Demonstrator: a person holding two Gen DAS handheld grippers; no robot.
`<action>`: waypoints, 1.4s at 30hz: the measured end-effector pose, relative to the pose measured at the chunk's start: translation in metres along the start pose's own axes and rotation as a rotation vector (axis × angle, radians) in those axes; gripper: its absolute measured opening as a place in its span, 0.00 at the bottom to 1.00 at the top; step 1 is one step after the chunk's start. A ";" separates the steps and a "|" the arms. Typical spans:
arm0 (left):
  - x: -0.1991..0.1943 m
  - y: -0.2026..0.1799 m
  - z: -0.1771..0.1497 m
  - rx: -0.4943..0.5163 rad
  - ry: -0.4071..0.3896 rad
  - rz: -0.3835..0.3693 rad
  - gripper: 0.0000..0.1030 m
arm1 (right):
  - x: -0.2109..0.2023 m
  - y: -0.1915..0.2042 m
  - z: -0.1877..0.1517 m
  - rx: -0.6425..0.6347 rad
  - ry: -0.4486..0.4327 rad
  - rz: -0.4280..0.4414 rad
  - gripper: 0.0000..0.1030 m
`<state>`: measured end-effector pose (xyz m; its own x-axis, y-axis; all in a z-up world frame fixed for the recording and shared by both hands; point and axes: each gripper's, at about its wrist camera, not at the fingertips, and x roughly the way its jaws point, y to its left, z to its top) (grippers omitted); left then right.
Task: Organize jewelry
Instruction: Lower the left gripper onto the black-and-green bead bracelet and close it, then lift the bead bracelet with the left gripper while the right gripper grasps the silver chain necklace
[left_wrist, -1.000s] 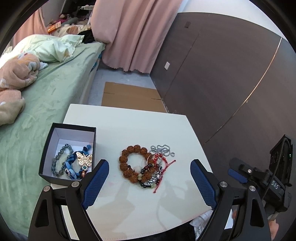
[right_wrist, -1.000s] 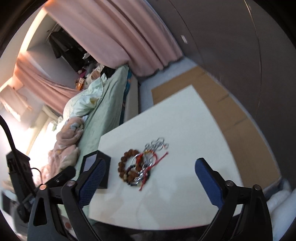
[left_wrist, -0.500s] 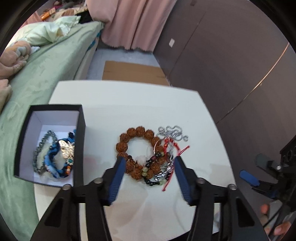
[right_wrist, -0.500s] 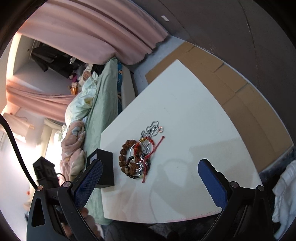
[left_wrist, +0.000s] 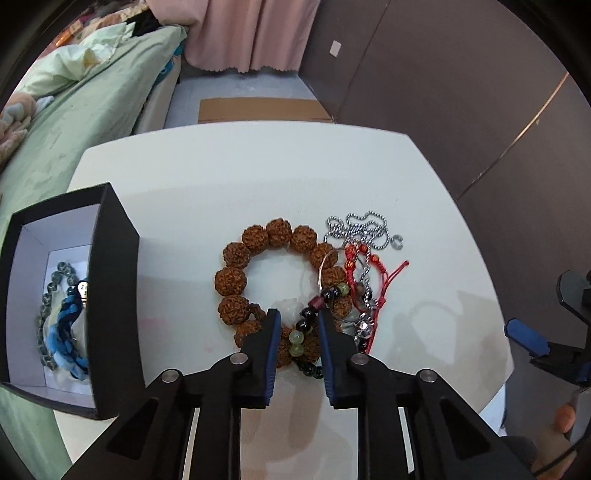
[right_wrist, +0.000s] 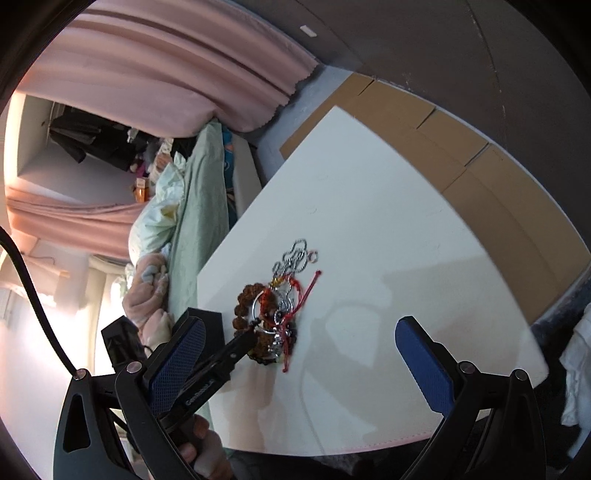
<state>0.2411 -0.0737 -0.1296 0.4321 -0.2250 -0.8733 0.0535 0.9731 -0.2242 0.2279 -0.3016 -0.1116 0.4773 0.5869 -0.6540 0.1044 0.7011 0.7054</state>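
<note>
A pile of jewelry lies on the white table (left_wrist: 240, 177): a brown rough-bead bracelet (left_wrist: 258, 266), a dark and green bead bracelet (left_wrist: 306, 332), a red cord bracelet (left_wrist: 373, 280) and a silver ball chain (left_wrist: 358, 229). My left gripper (left_wrist: 295, 319) is low over the pile, its jaws narrowed around the near beads with a gap still showing. It also shows in the right wrist view (right_wrist: 251, 332) at the pile (right_wrist: 273, 314). A black box (left_wrist: 110, 295) at left holds blue and grey bracelets (left_wrist: 62, 325). My right gripper (right_wrist: 295, 350) is open and empty, above the table.
A green bed (left_wrist: 74, 122) runs along the table's left side. Flat cardboard (left_wrist: 258, 109) lies on the floor beyond the table. A dark panelled wall (left_wrist: 461, 92) stands at right, pink curtains (left_wrist: 251, 33) at the back.
My left gripper has dropped down onto the jewelry pile and its jaws have closed in from wide open to a narrow gap. My right gripper has tilted but stays open.
</note>
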 end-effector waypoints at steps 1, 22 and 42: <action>0.000 -0.001 0.000 0.009 -0.003 0.007 0.19 | 0.004 0.002 -0.001 -0.004 0.012 -0.013 1.00; -0.075 -0.012 0.015 0.008 -0.140 -0.104 0.08 | 0.065 0.012 -0.011 0.043 0.144 0.057 0.77; -0.135 0.000 0.021 0.006 -0.232 -0.110 0.08 | 0.098 0.030 -0.024 0.093 0.238 0.236 0.58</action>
<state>0.2015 -0.0428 -0.0025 0.6182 -0.3125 -0.7213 0.1167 0.9439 -0.3089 0.2562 -0.2136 -0.1612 0.2823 0.8143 -0.5071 0.0996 0.5009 0.8598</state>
